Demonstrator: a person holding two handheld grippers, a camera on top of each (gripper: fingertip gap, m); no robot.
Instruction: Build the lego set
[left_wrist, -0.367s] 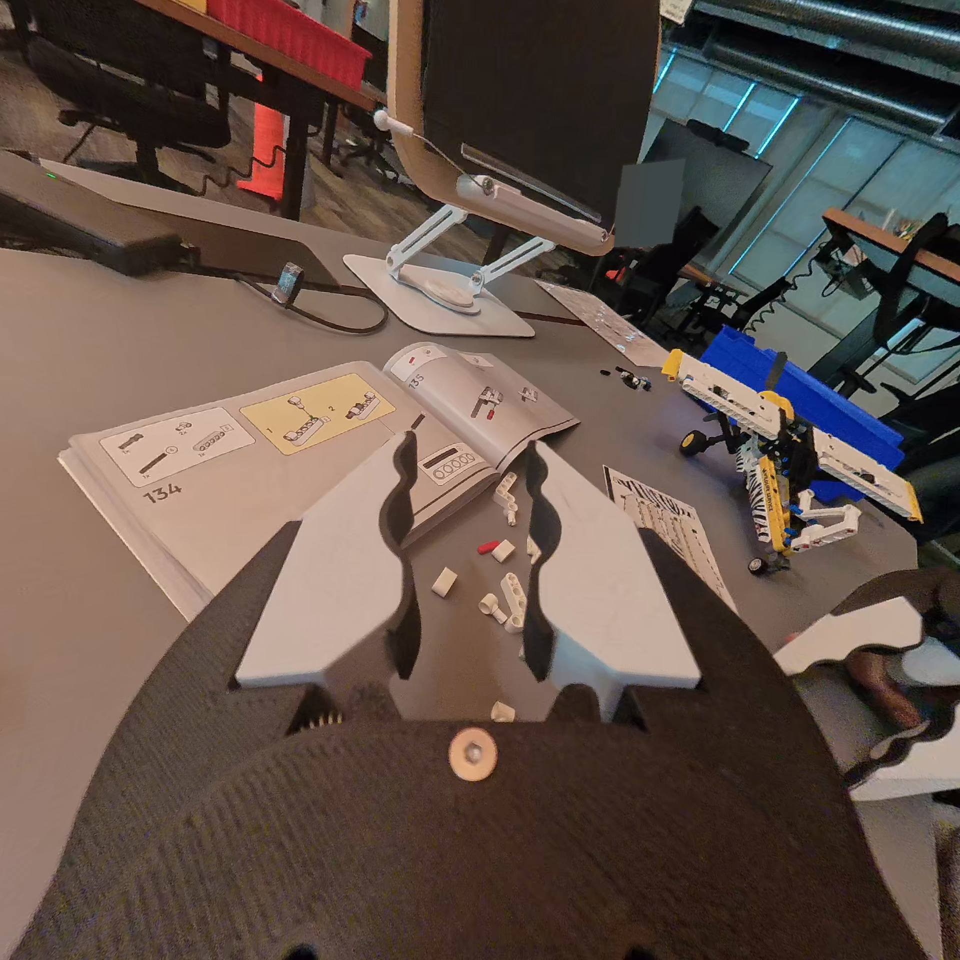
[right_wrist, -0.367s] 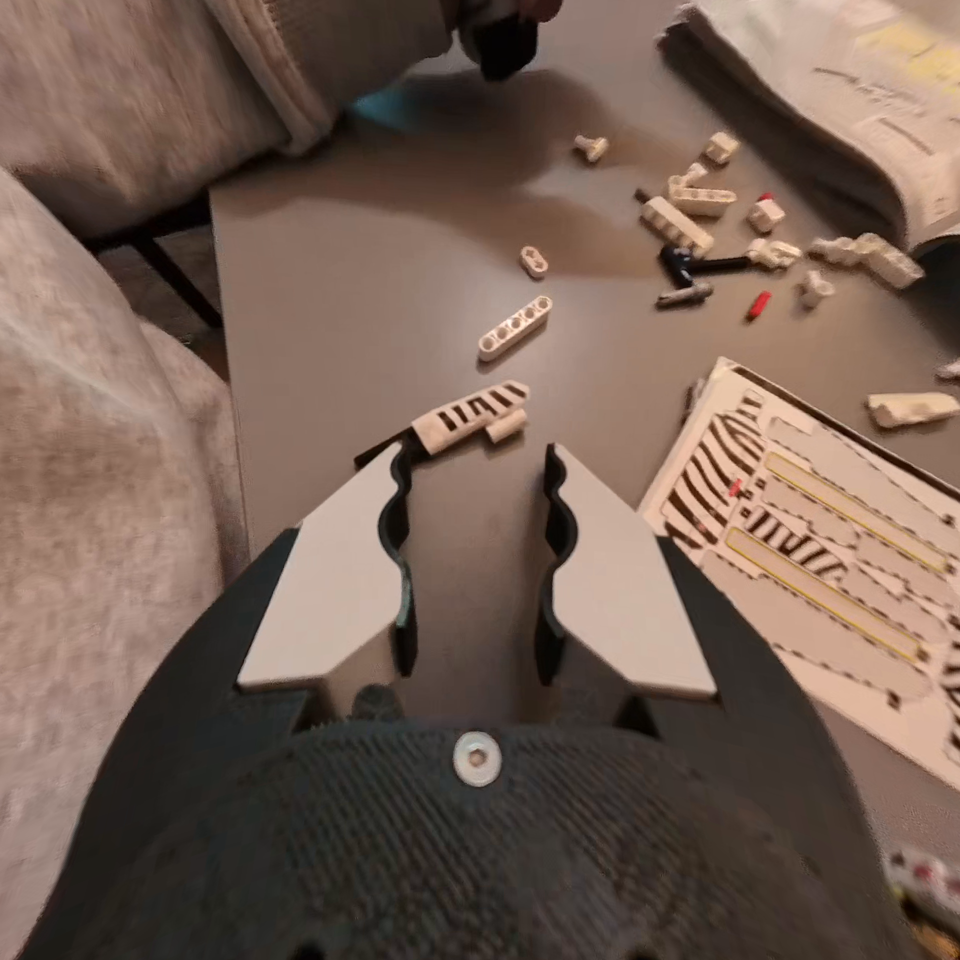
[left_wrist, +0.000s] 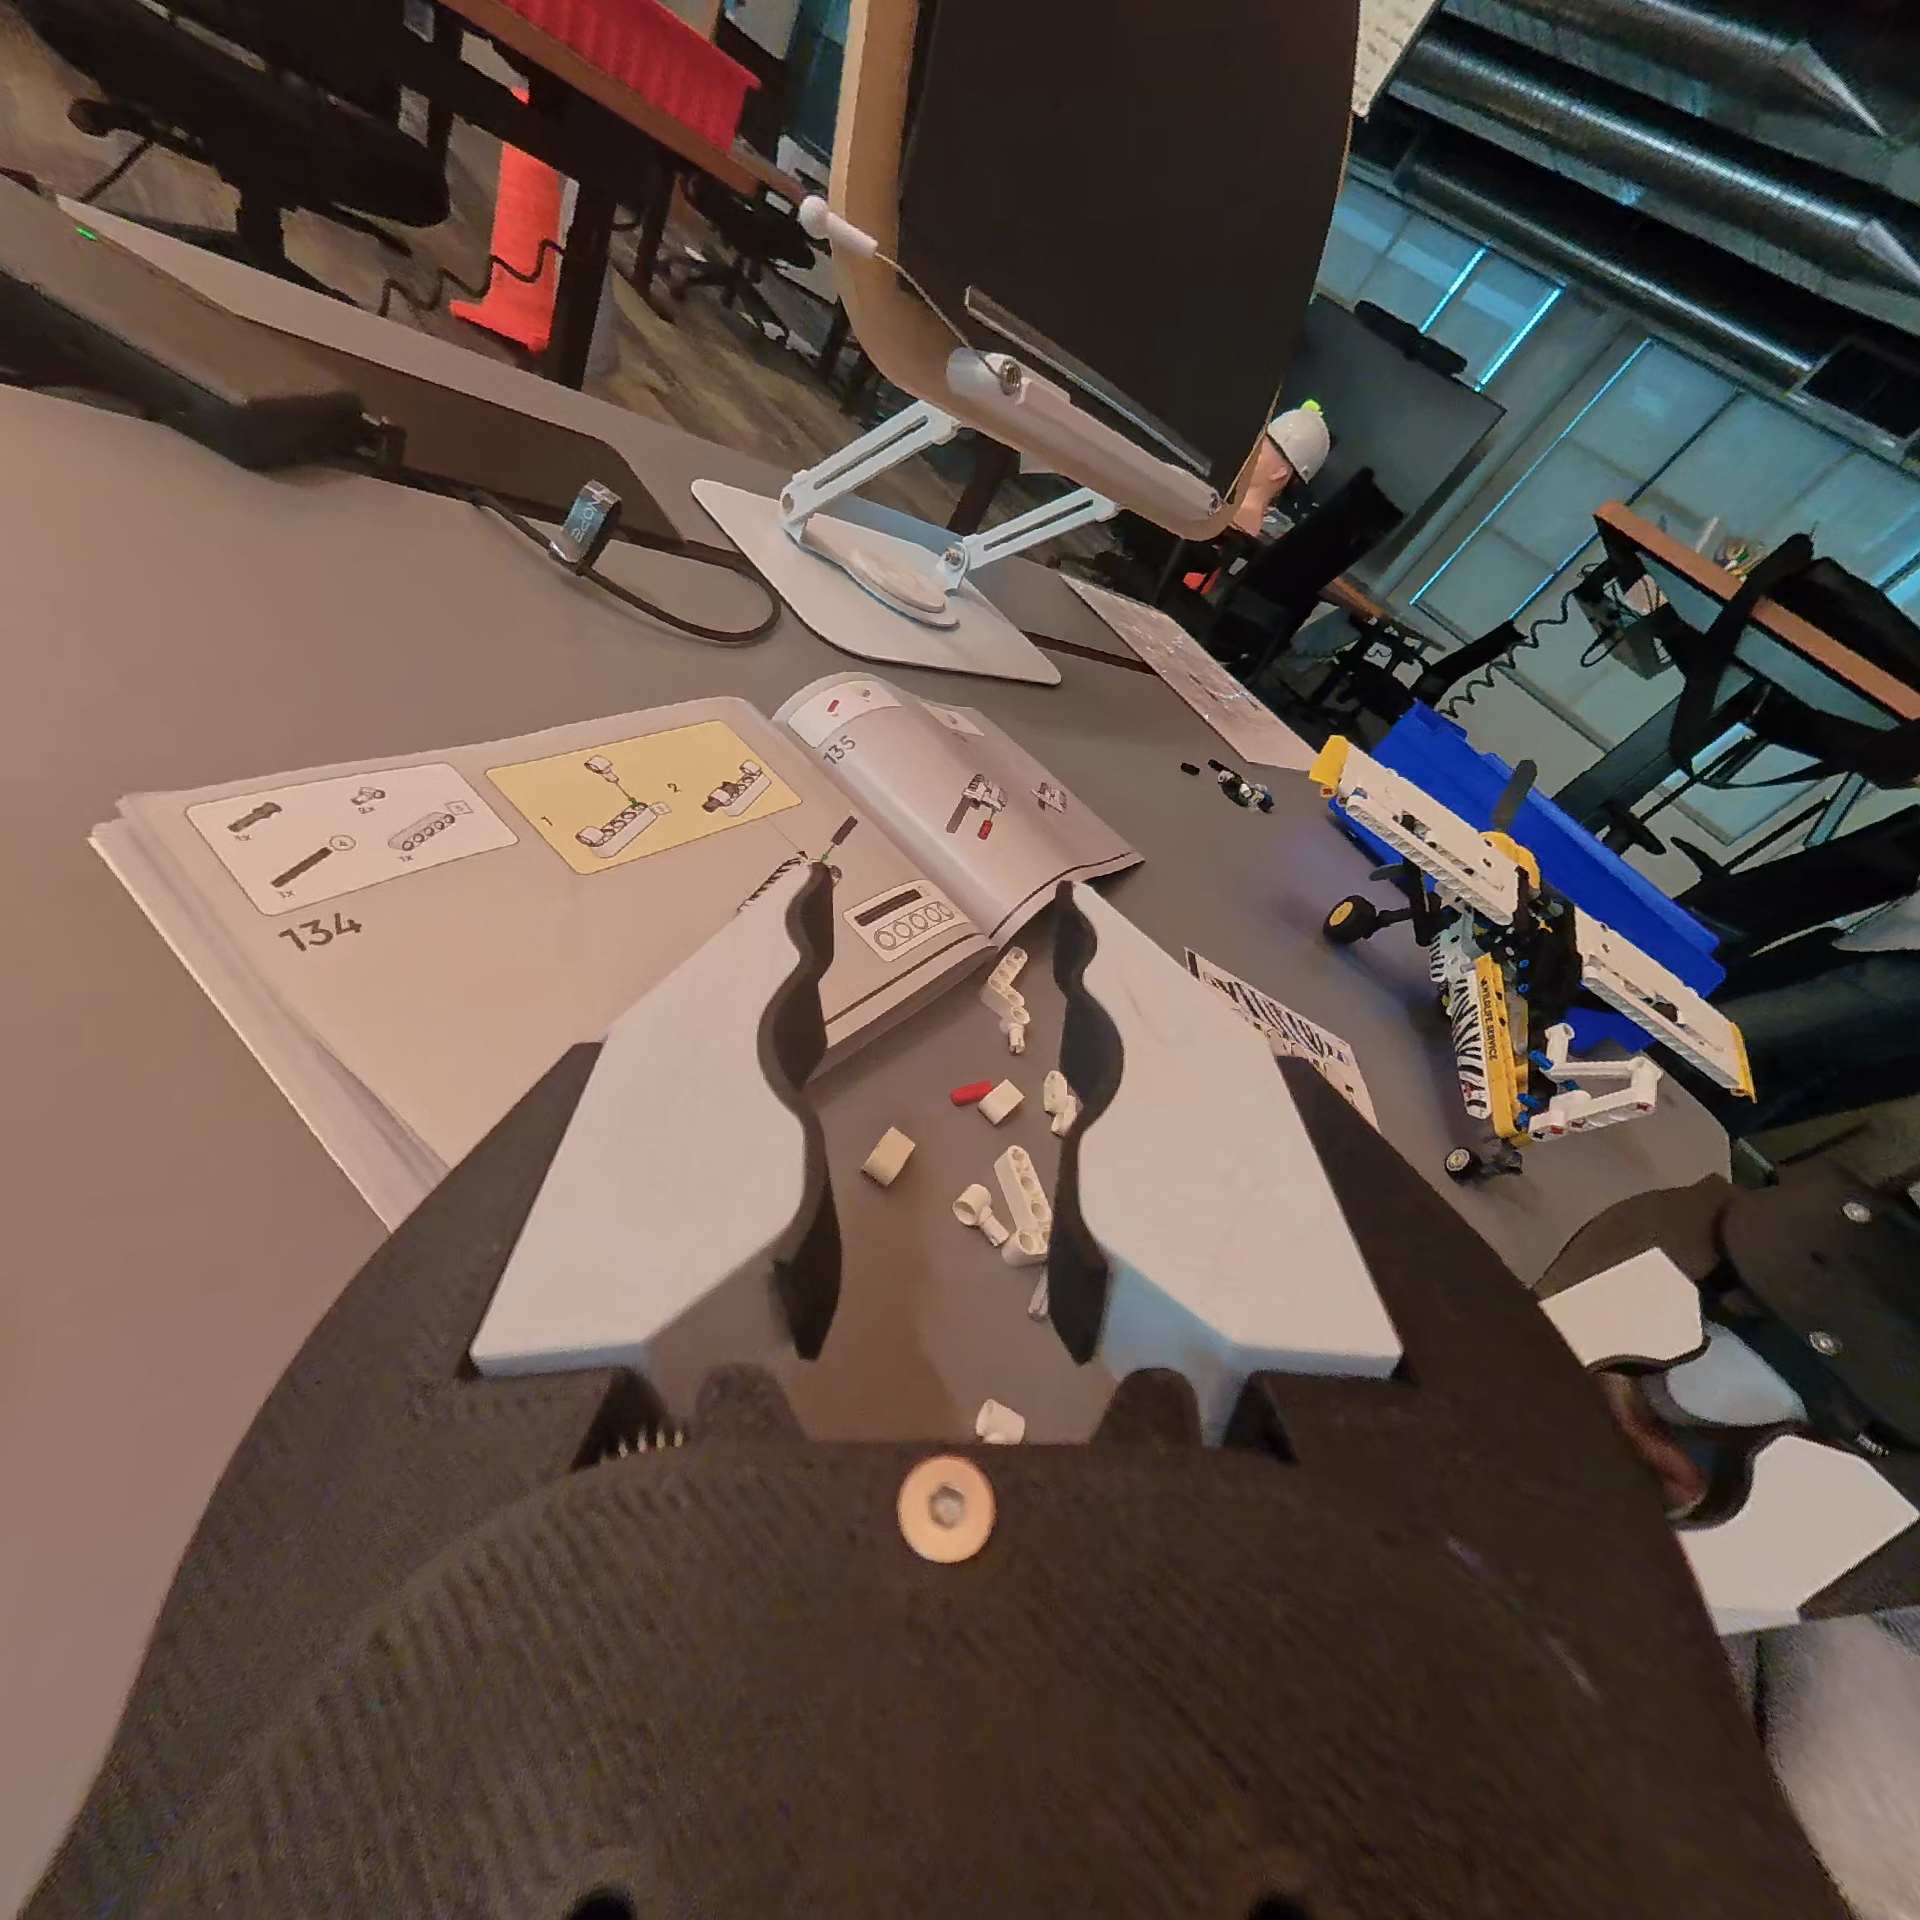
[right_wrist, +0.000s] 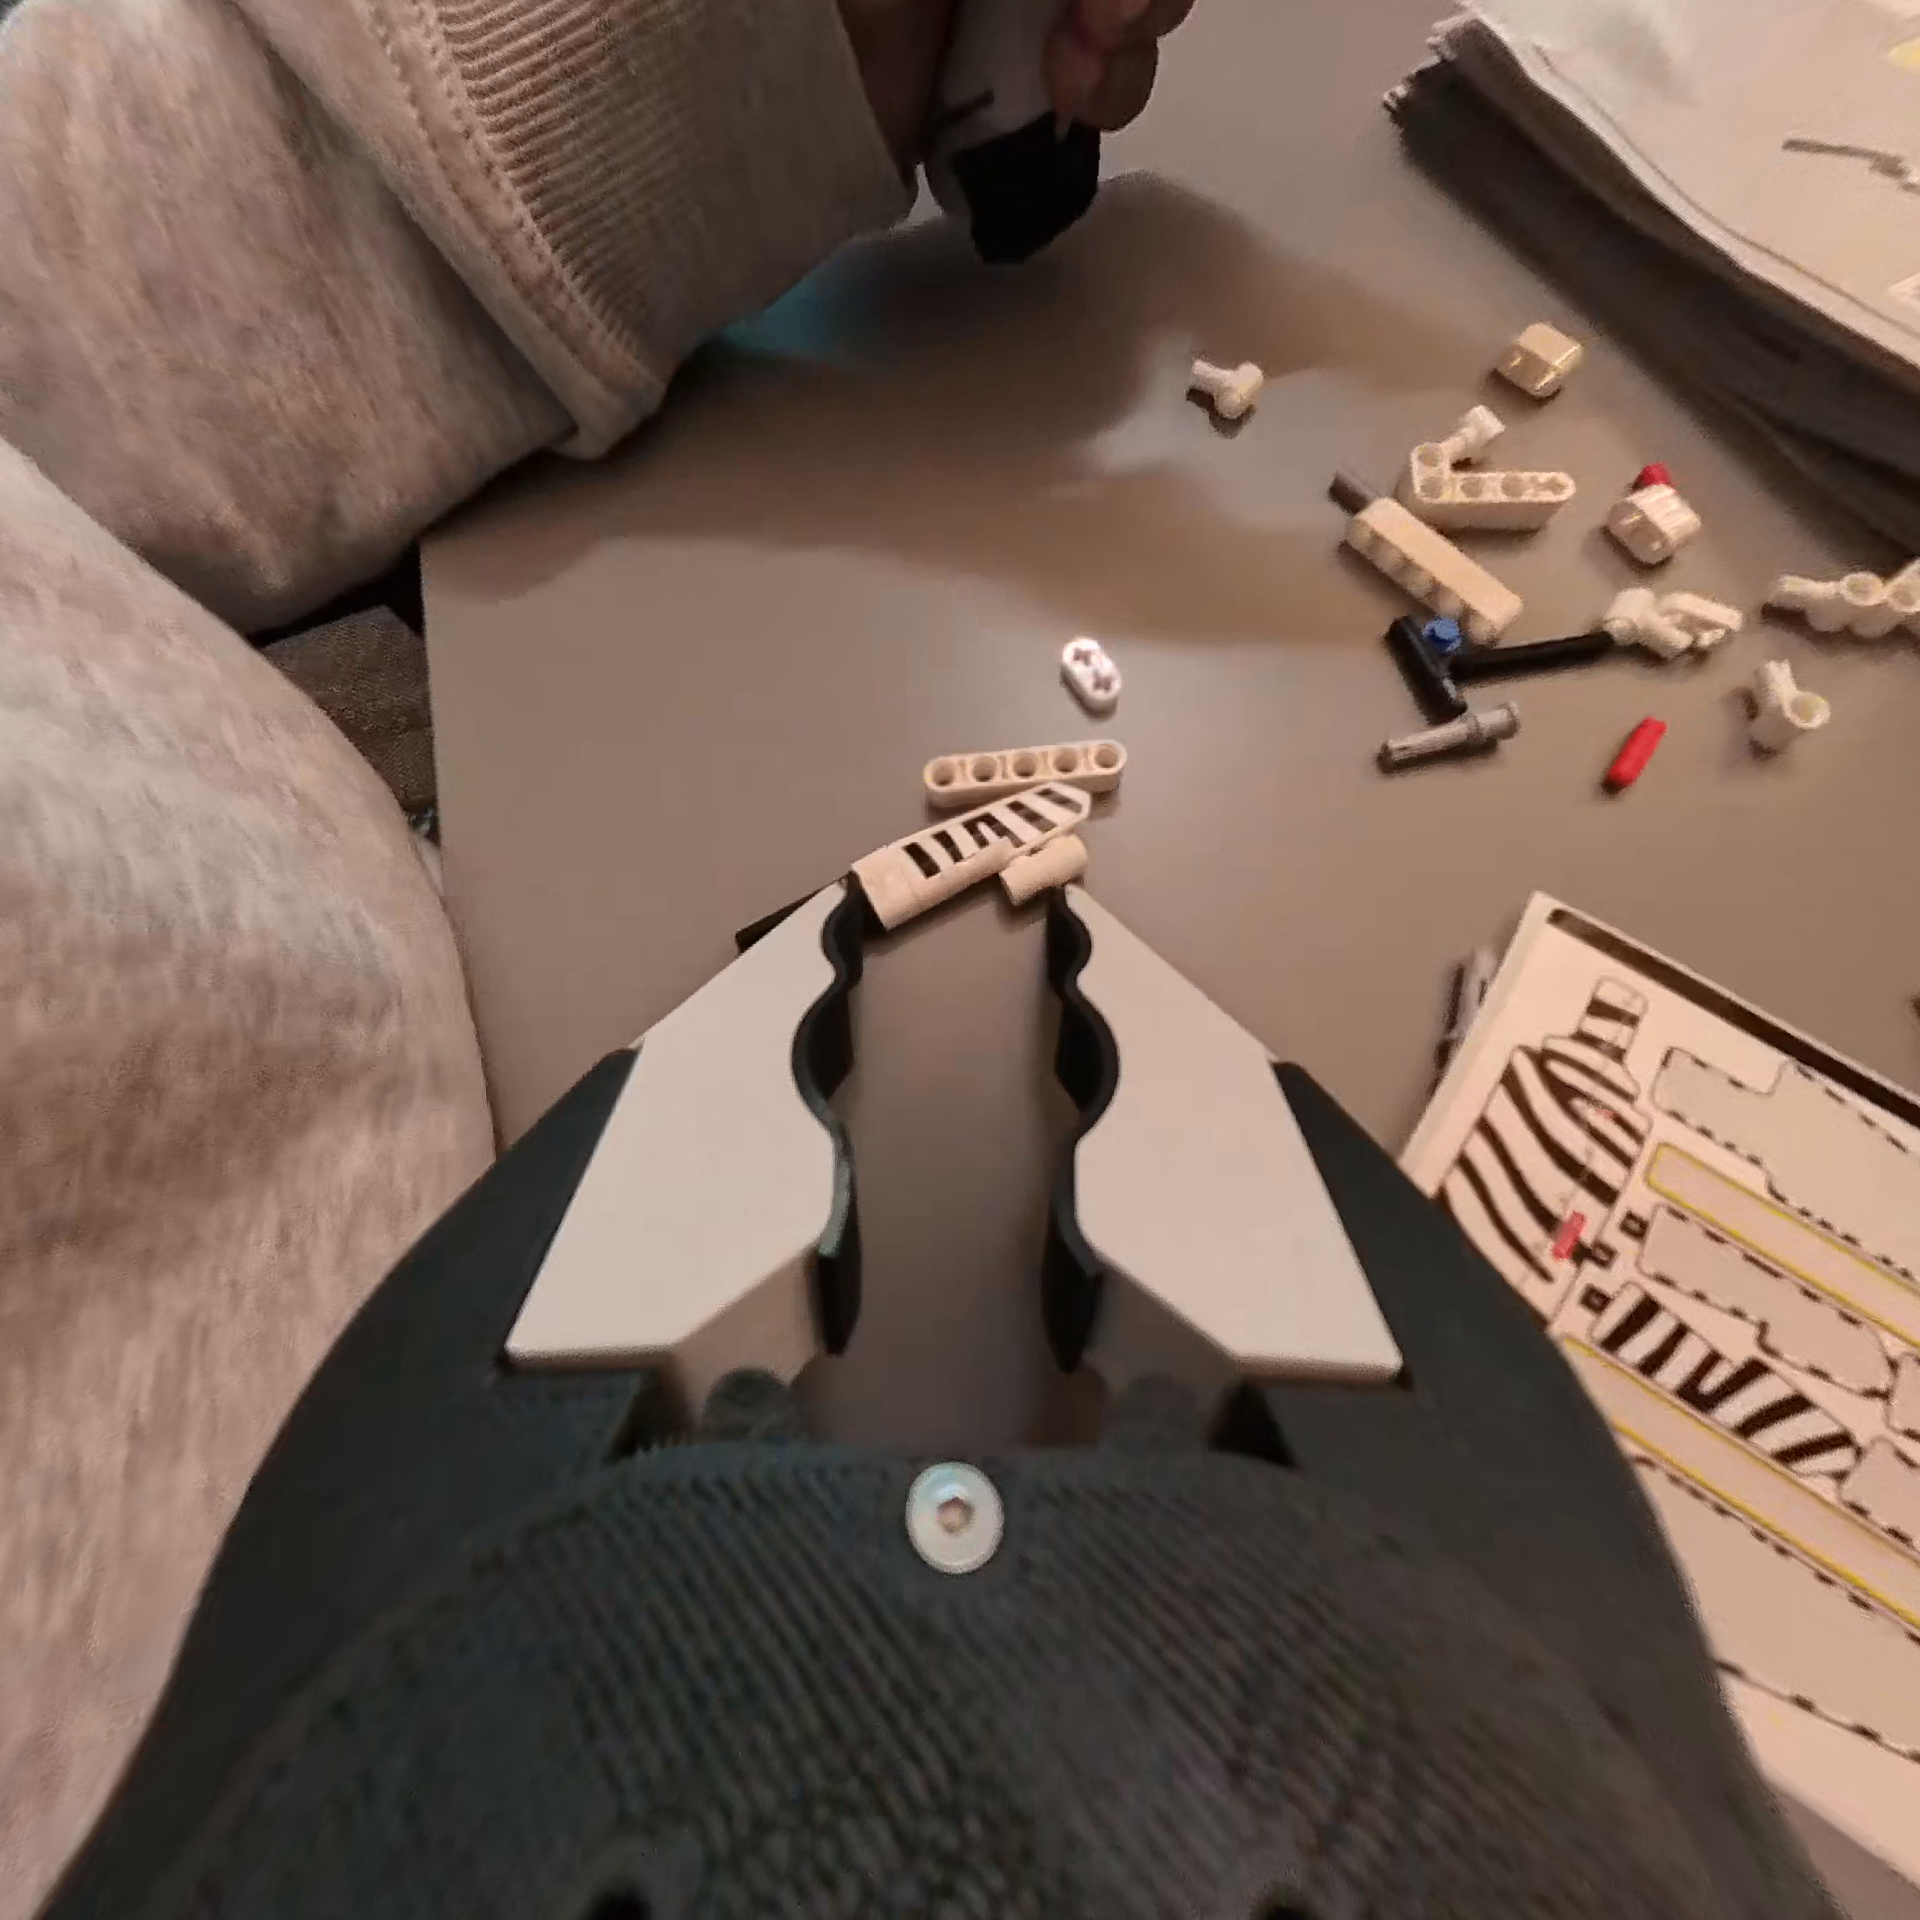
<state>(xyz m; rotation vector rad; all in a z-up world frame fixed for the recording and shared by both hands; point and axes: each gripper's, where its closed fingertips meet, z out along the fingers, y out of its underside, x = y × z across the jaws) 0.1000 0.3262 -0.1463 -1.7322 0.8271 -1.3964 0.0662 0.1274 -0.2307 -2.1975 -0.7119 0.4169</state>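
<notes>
The lego set (left_wrist: 1527, 977), a half-built yellow, white and black model with zebra stripes, stands on the grey table (left_wrist: 208, 644) against a blue bin (left_wrist: 1538, 831), well apart from both tools. Since a moment ago we have brought our right gripper (right_wrist: 951, 904) closer to the zebra-striped piece (right_wrist: 966, 852), which now lies just off the fingertips with a small white peg (right_wrist: 1044, 868) beside it and a five-hole beam (right_wrist: 1023, 771) just beyond. Its jaws stand fairly wide and empty, so we judge a pick-up is coming. Our left gripper (left_wrist: 940, 894) has hardly shifted; it hangs wide and empty over the loose white parts (left_wrist: 1003, 1174), near the open instruction booklet (left_wrist: 499, 914).
</notes>
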